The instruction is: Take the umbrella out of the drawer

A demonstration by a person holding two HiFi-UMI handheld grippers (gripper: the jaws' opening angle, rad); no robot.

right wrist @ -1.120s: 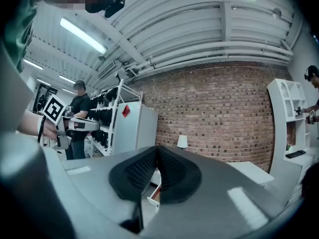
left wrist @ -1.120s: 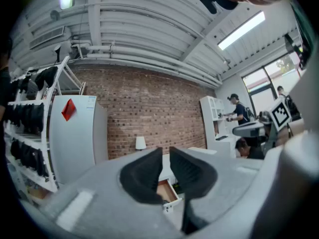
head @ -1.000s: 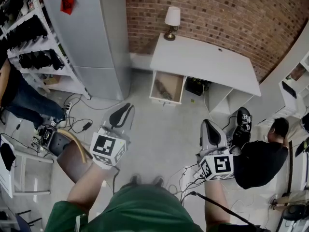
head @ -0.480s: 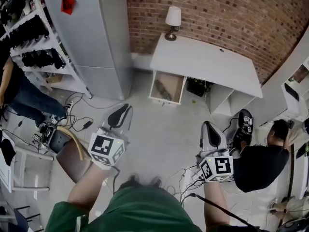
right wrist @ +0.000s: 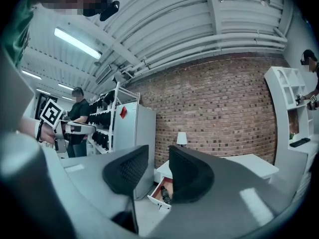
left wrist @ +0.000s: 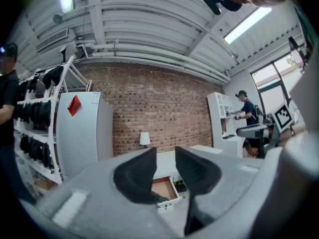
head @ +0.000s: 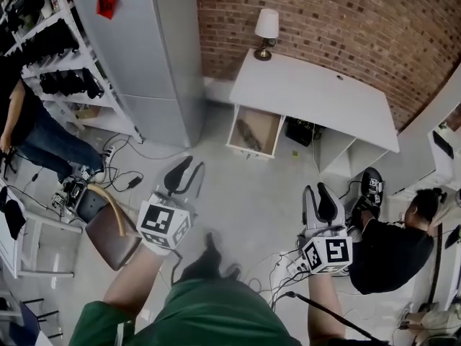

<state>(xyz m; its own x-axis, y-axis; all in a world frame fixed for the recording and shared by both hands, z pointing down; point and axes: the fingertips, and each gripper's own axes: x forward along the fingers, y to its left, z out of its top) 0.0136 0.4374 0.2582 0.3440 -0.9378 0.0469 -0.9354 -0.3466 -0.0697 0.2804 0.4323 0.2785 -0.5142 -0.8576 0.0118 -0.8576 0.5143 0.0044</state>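
Note:
A white desk [head: 310, 96] stands against the brick wall, and its wooden drawer [head: 252, 132] is pulled open. In the drawer lies the dark folded umbrella [head: 248, 132]. My left gripper [head: 193, 166] and right gripper [head: 318, 189] hover over the floor, well short of the desk, and point toward it. Both sets of jaws have just been opening and hold nothing. In the left gripper view the drawer [left wrist: 163, 187] shows through the gap of the left gripper [left wrist: 165, 156]. In the right gripper view the umbrella [right wrist: 165, 195] shows between the pads of the right gripper [right wrist: 158, 153].
A tall grey cabinet [head: 144, 49] stands left of the desk, with a lamp [head: 266, 31] on the desk corner. A brown chair [head: 112, 233] and floor cables [head: 122, 179] are at the left. A person in black [head: 392, 244] sits at the right, and another stands by the shelves [head: 36, 135].
Both grippers' jaws were shut together and now stand apart. Both grippers have shifted slightly toward the desk, and the whole view has moved with the person's step.

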